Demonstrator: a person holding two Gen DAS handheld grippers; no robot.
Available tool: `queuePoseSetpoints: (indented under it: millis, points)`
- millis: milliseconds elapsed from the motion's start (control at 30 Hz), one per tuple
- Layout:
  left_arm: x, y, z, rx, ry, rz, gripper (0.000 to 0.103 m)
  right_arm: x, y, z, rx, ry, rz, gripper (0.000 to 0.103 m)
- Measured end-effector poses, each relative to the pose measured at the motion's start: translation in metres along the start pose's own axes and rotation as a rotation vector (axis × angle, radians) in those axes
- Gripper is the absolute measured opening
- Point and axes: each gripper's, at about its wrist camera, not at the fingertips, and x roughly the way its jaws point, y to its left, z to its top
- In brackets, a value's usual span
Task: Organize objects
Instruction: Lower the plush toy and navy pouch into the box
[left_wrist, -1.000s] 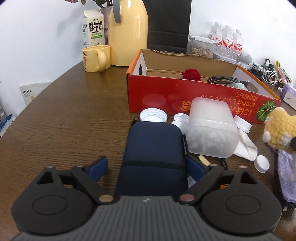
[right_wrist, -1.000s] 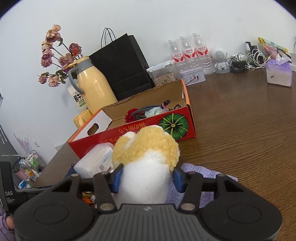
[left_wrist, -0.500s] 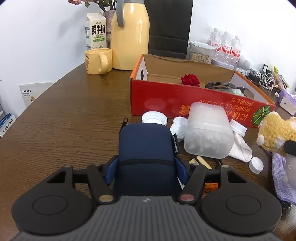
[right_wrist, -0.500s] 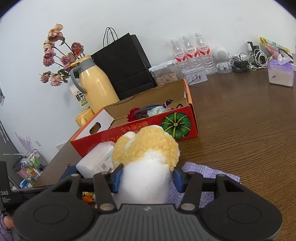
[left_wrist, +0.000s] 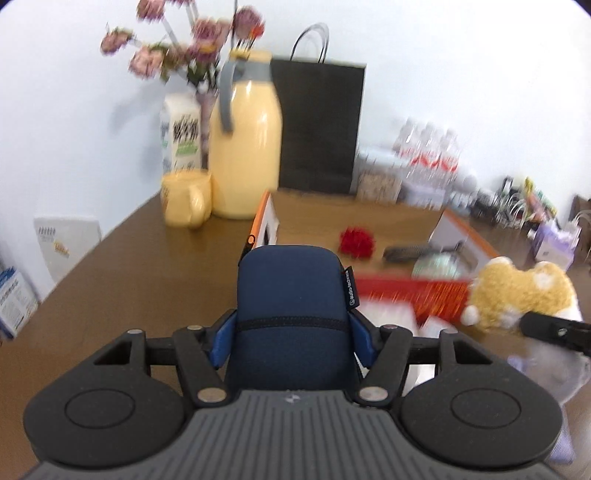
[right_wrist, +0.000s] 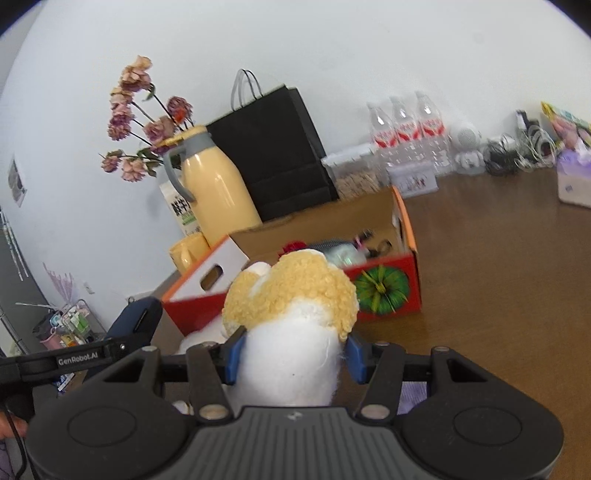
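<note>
You are getting bright, even light; motion blur is smearing the left view, fisheye edges darkening.

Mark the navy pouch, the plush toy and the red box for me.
navy pouch (left_wrist: 291, 291): left wrist view, front face.
plush toy (right_wrist: 291, 295): right wrist view, yellow curly head.
red box (right_wrist: 384, 291): right wrist view, pumpkin print on its front wall.

From the left wrist we see the background smeared by motion: the flowers (left_wrist: 192, 55), the milk carton (left_wrist: 181, 136) print and the water bottles (left_wrist: 428, 147) are unreadable. The navy case (left_wrist: 291, 314) hides the red box (left_wrist: 417, 291) front. From the right wrist, the plush toy (right_wrist: 291, 325) covers the box's near wall and its own lower end is cut off behind the gripper body.
</note>
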Motion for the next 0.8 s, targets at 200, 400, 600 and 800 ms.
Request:
queuePoseSetpoints:
  millis: [200, 400, 600, 800]
  points:
    - [0.009, -0.018, 0.038, 0.006, -0.092, -0.022, 0.064, 0.019, 0.017, 0.034, -0.056, -0.056, 0.027, 0.052]
    - [0.037, -0.029, 0.067, -0.007, -0.120, -0.019, 0.064, 0.056, 0.027, 0.070, -0.063, -0.058, 0.041, 0.052]
    - [0.082, -0.031, 0.081, -0.043, -0.078, 0.013, 0.064, 0.100, 0.031, 0.093, -0.052, -0.041, 0.042, 0.052]
    - [0.126, -0.033, 0.081, -0.051, -0.052, 0.057, 0.064, 0.145, 0.024, 0.099, -0.030, -0.011, 0.029, 0.052]
